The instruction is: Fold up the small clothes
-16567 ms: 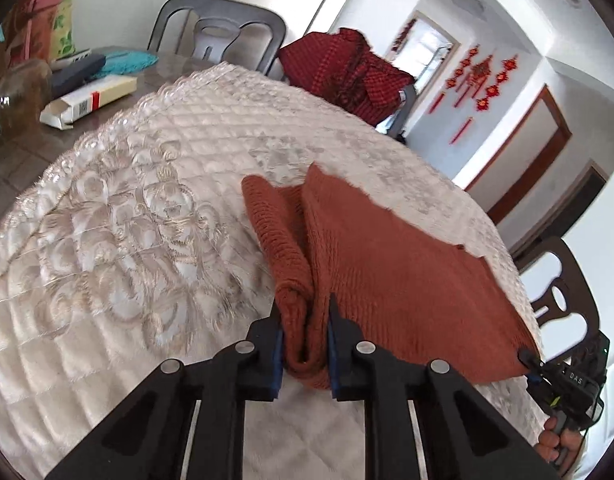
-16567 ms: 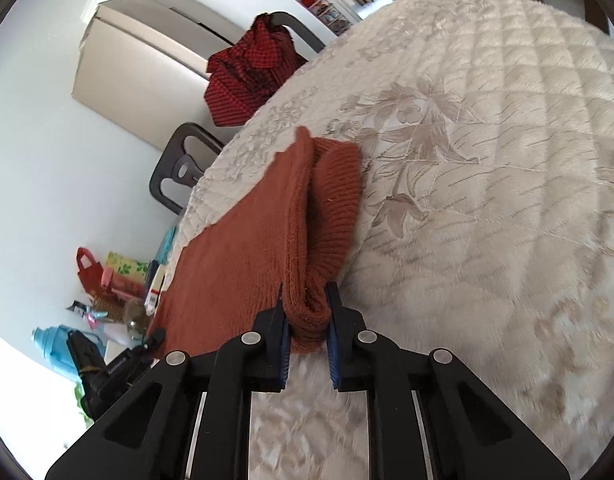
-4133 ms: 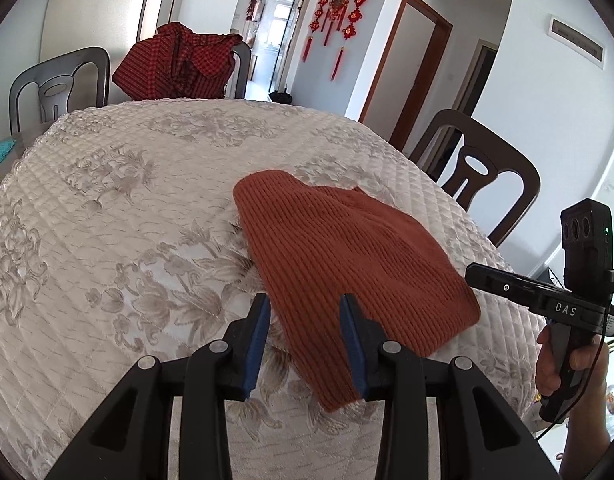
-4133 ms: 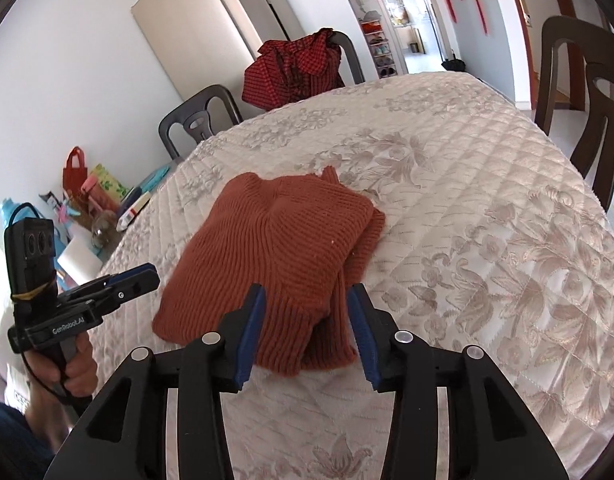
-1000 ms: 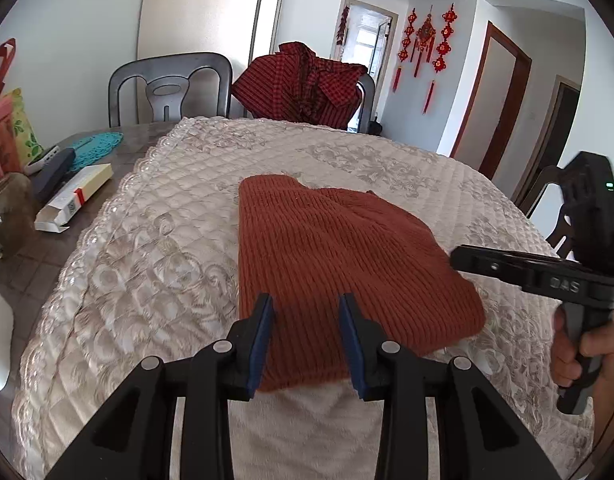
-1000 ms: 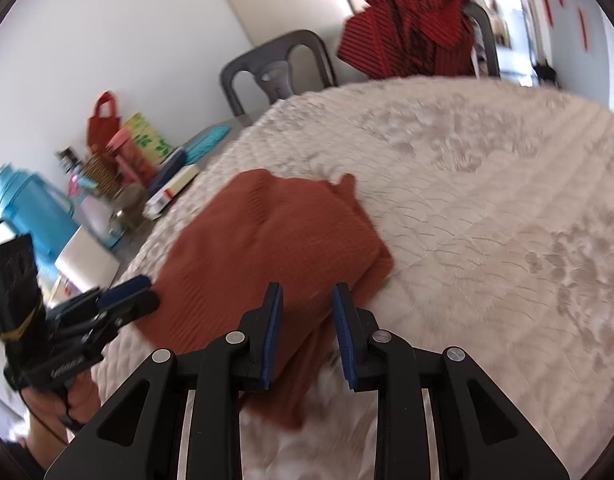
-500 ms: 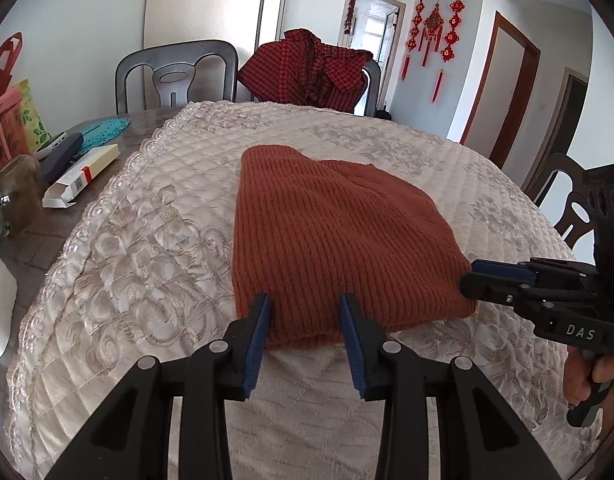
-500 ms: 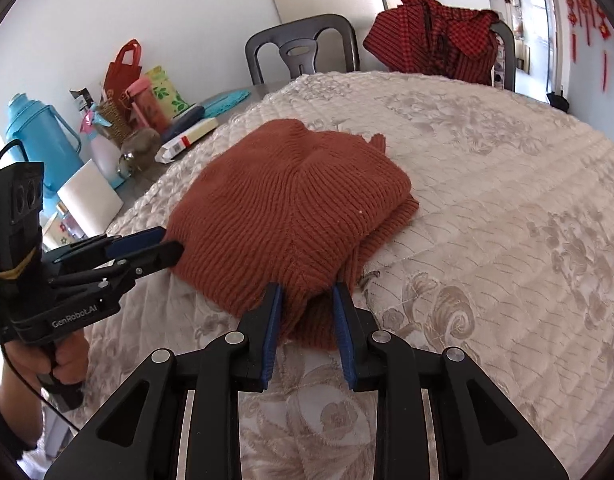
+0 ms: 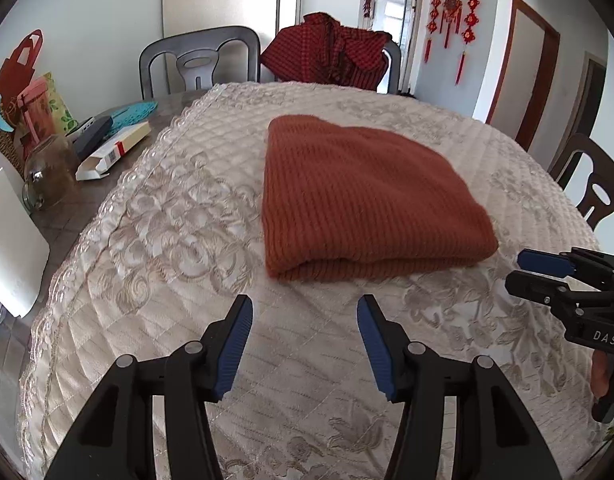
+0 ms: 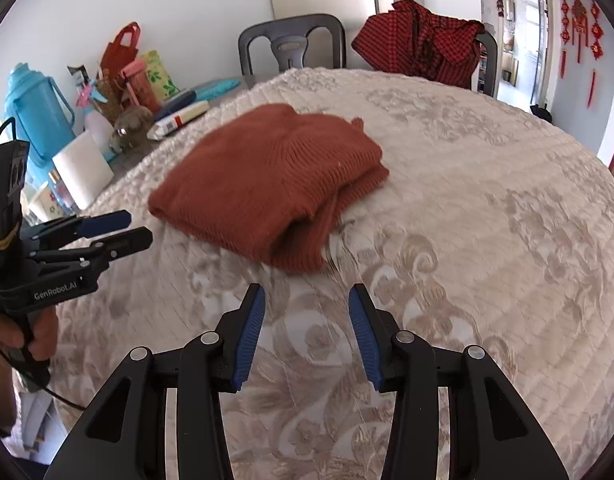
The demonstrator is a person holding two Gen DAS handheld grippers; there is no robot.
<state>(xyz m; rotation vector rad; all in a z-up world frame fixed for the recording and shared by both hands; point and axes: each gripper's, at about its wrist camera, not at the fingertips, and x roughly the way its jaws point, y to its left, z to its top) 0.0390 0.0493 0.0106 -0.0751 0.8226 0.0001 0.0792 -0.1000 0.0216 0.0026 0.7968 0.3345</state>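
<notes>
A rust-red knitted garment [image 9: 363, 196] lies folded into a thick rectangle on the quilted cream tablecloth [image 9: 179, 240]; it also shows in the right wrist view [image 10: 267, 184]. My left gripper [image 9: 303, 328] is open and empty, just short of the garment's near folded edge. My right gripper [image 10: 305, 320] is open and empty, just short of the garment's near corner. Each gripper shows in the other's view: the right one [image 9: 547, 268] at the right edge, the left one [image 10: 107, 232] at the left edge.
A red checked garment [image 9: 331, 52] hangs over a chair at the far side. A grey chair [image 9: 199, 60] stands beside it. On the bare table end lie a white box [image 9: 115, 152], a glass jar [image 9: 51, 176], a paper roll [image 10: 83, 168] and a blue jug [image 10: 39, 112].
Both grippers have opened wider, let go of the garment's near edge and pulled back from it. The garment now lies flat and folded on the cloth.
</notes>
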